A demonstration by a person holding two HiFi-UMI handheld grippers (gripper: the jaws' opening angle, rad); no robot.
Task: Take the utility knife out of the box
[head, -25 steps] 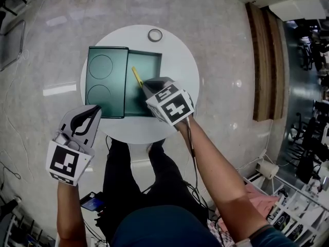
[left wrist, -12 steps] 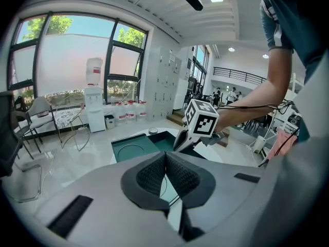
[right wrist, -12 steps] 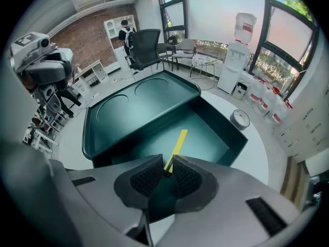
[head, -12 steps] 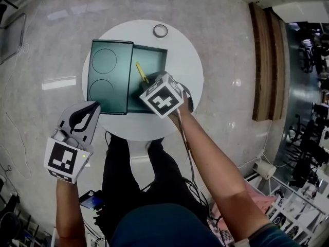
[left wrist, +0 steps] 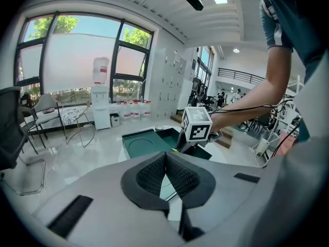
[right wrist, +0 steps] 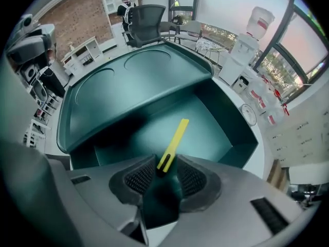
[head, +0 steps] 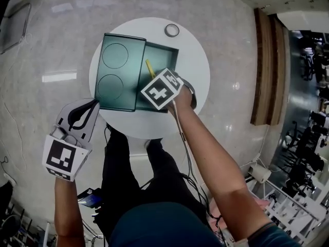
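A yellow utility knife [head: 149, 67] [right wrist: 174, 140] lies on the floor of an open dark-green box [head: 170, 49] [right wrist: 216, 125] on a round white table [head: 199, 68]. The box's lid [head: 116, 78] [right wrist: 128, 81] is folded out to the left. My right gripper [head: 154, 81] [right wrist: 164, 176] points straight down into the box. Its jaws are opening, with the knife's near end in the gap between the pads, which stand apart from it. My left gripper [head: 88, 111] [left wrist: 165, 156] is shut and empty, off the table's lower left edge, aimed toward the box [left wrist: 149, 143].
A small grey ring [head: 172, 30] [right wrist: 248, 113] lies on the table behind the box. The person's legs stand at the table's near edge. A polished floor surrounds the table, with a wooden bench [head: 264, 66] to the right.
My right gripper has sunk into the box and turned, now covering the knife's near end. The left gripper has shifted slightly, still off the table.
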